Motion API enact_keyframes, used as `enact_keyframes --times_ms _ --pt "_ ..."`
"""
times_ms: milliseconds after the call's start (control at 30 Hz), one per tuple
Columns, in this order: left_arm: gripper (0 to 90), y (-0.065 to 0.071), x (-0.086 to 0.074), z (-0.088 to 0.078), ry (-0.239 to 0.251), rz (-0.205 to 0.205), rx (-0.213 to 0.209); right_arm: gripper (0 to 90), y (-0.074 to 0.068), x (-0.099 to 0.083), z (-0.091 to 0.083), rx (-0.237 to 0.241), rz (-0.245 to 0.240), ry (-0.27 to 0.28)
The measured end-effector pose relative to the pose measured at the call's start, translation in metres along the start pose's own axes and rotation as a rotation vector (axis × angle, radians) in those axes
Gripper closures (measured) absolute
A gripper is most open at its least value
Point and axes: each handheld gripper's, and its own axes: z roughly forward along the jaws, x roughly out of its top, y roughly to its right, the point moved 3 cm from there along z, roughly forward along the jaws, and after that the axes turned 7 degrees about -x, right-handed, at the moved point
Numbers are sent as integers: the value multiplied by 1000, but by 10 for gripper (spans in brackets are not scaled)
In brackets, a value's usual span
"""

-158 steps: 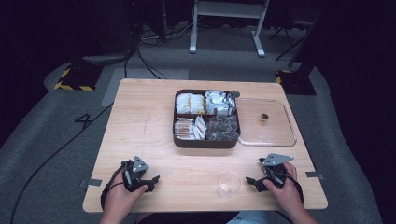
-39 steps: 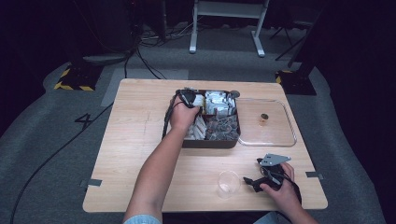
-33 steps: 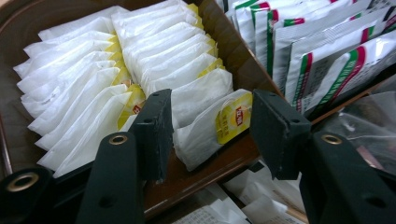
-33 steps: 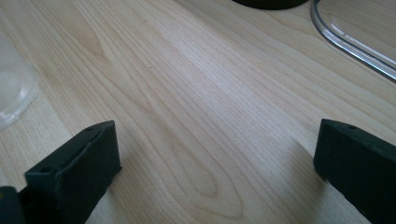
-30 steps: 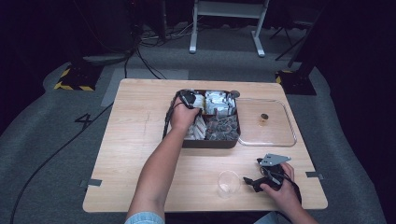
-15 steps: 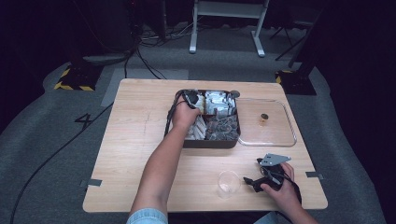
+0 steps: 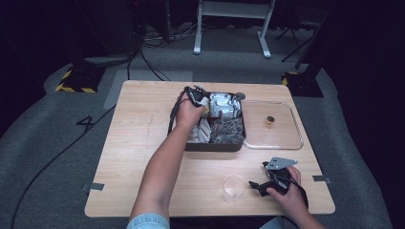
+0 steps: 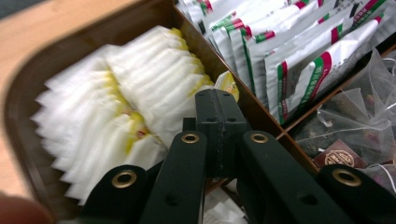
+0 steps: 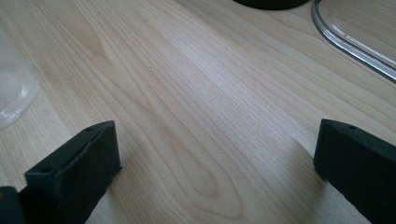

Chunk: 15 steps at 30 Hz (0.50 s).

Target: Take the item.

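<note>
At the upper left of the divided tray point(image 8: 28, 93), the left gripper point(image 8: 215, 100) has its jaws clamped on a yellow-white sachet point(image 8: 227, 84) — pick-up step — next, a straight lift.

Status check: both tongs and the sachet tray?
Left tongs shut on a yellow-white sachet in the brown tray. Right tongs open, idle beside the clear cup. Nothing in the way.
</note>
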Motion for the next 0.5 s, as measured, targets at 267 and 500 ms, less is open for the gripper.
enact_keyframes --times_ms 267,500 --pt "900 -1 10 -26 53 16 -18 5 0 0 0 -1 -2 2" --pt "900 5 14 -50 99 49 -47 5 1 0 0 12 -10 0"
